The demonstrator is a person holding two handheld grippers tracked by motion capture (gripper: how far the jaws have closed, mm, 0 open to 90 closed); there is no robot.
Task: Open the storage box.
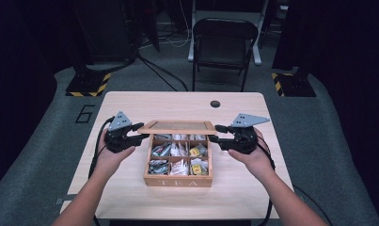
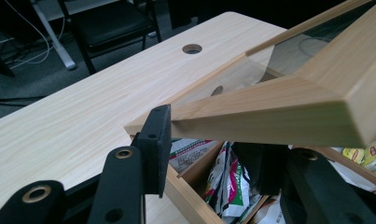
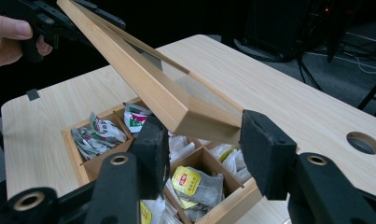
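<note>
An open wooden tea box (image 1: 177,181) stands mid-table, its compartments holding several tea bags (image 1: 177,159). Its glass-paned lid (image 1: 180,125) is held raised above the box. My left gripper (image 1: 141,132) is shut on the lid's left end; in the left gripper view the lid's wooden rail (image 2: 269,107) lies across the gripper (image 2: 211,149), with one pad (image 2: 158,135) against it. My right gripper (image 1: 216,133) clamps the lid's right corner (image 3: 199,119), which sits between its pads (image 3: 265,158). Farther off, the right gripper view also shows the left gripper (image 3: 41,23) at the lid's other end.
The light wooden table (image 1: 130,197) has a round cable hole (image 1: 215,103) at its back right. A black folding chair (image 1: 223,42) stands behind the table. Two stand bases with yellow-black stripes (image 1: 88,84) sit on the floor at either side.
</note>
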